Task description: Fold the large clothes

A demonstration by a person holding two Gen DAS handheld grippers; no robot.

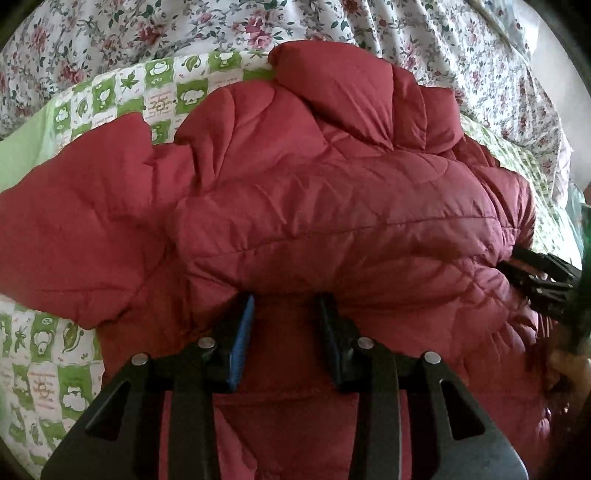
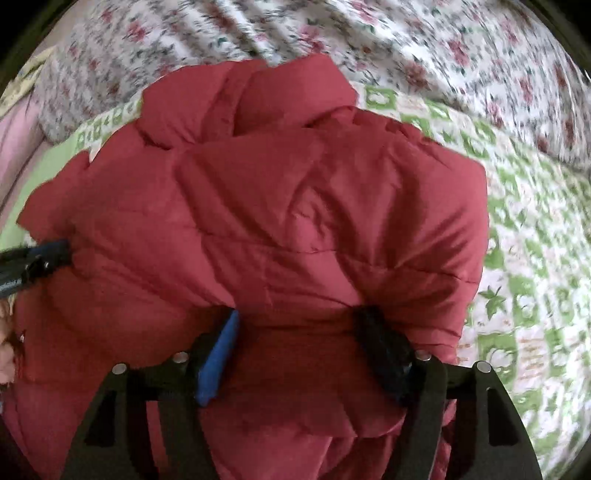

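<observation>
A red quilted puffer jacket [image 1: 332,203] lies bunched on the bed, its collar end farthest from me and a sleeve [image 1: 74,229] spread to the left. My left gripper [image 1: 286,306] is shut on a thick fold at the jacket's near edge, and red fabric fills the gap between its fingers. In the right wrist view the same jacket [image 2: 295,203] bulges over my right gripper [image 2: 301,321]. Those jaws stand wide, with the jacket's edge between them and the blue pad [image 2: 218,358] bare. Each gripper also shows in the other's view, at the jacket's side: the right gripper [image 1: 521,271] and the left gripper [image 2: 61,253].
A green and white patterned sheet [image 1: 44,369] lies under the jacket and shows again on the right [image 2: 535,258]. A floral quilt [image 1: 184,29] is rumpled along the far side of the bed [image 2: 443,44]. The right wrist view is blurred.
</observation>
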